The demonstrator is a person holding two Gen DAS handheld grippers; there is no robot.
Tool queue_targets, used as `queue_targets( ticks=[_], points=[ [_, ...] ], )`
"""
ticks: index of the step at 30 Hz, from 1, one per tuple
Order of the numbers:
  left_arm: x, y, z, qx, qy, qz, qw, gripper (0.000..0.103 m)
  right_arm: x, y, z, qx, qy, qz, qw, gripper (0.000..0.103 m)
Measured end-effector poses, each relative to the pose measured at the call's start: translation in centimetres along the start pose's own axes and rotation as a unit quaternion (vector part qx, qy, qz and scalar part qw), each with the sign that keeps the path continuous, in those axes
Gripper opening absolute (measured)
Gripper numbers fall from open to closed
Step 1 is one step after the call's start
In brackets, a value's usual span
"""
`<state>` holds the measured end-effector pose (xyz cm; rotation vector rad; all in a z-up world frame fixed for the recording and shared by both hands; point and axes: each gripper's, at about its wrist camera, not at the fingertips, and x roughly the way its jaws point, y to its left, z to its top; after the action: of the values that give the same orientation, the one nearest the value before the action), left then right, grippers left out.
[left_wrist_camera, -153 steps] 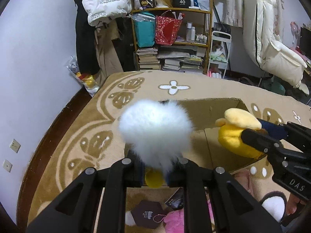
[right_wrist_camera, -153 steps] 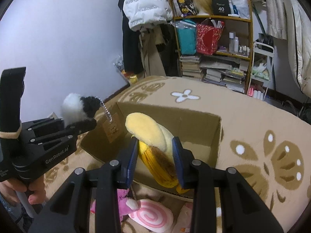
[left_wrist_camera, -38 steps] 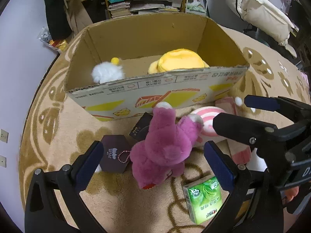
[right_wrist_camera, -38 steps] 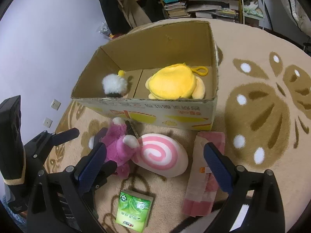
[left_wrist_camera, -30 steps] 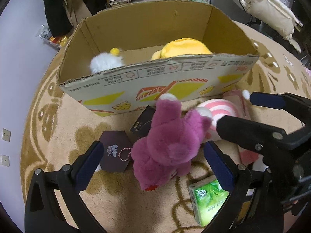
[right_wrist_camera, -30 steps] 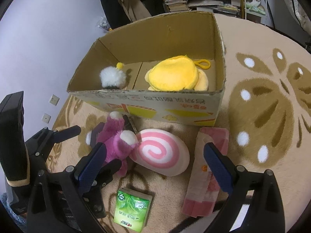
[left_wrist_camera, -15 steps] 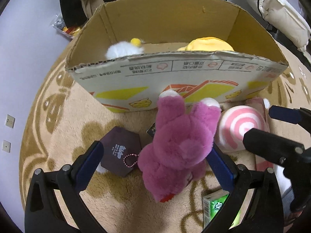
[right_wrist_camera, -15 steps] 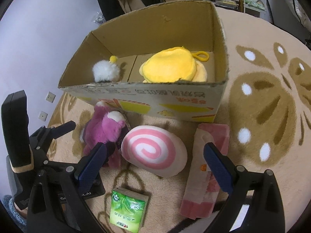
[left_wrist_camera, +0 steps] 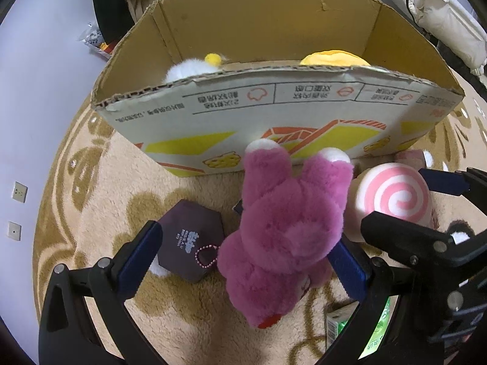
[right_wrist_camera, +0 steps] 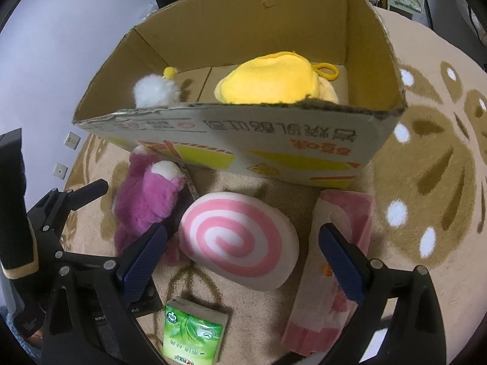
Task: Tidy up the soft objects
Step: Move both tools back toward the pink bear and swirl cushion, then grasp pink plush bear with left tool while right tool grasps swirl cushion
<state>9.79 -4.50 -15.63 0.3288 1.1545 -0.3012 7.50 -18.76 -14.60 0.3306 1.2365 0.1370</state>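
A purple plush toy (left_wrist_camera: pixel 283 228) lies on the carpet in front of the cardboard box (left_wrist_camera: pixel 274 97). My left gripper (left_wrist_camera: pixel 243 261) is open, its blue pads on either side of the toy without pressing it. Beside the toy lies a pink-and-white swirl cushion (right_wrist_camera: pixel 240 240). My right gripper (right_wrist_camera: pixel 243 261) is open, its pads astride the cushion's near end. Inside the box (right_wrist_camera: pixel 243 140) rest a white fluffy ball (right_wrist_camera: pixel 155 92) and a yellow plush (right_wrist_camera: pixel 271 82). The purple toy (right_wrist_camera: pixel 146 200) also shows at the left of the right wrist view.
A dark hexagonal box (left_wrist_camera: pixel 190 237) with a bead chain lies left of the purple toy. A green tissue pack (right_wrist_camera: pixel 191 334) and a pink tissue pack (right_wrist_camera: pixel 334 258) lie on the patterned carpet. A wall with sockets (left_wrist_camera: pixel 18 191) stands at the left.
Both grippers, which earlier carried the white ball and yellow plush now in the box, have come down and forward, open, around the purple toy and the swirl cushion.
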Motion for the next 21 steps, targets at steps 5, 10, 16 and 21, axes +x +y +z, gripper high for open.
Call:
queue_targets(
  ticks=[5, 10, 16, 21],
  points=[
    [0.37, 0.23, 0.19, -0.004, 0.005, -0.007, 0.9999, 0.102, 0.62, -0.42, 0.10, 0.013, 0.010, 0.005, 1.000, 0.095],
    [0.74, 0.67, 0.48, -0.005, 0.009, -0.011, 0.9999, 0.102, 0.35, -0.31, 0.34, 0.010, 0.005, 0.003, 1.000, 0.091],
    [0.97, 0.27, 0.38, 0.001, 0.010, -0.008, 0.9999, 0.102, 0.56, -0.87, 0.42, 0.013, 0.011, 0.005, 1.000, 0.091],
    [0.98, -0.25, 0.26, 0.002, 0.013, -0.010, 0.9999, 0.102, 0.64, -0.89, 0.50, 0.010, 0.010, 0.002, 1.000, 0.091]
  ],
)
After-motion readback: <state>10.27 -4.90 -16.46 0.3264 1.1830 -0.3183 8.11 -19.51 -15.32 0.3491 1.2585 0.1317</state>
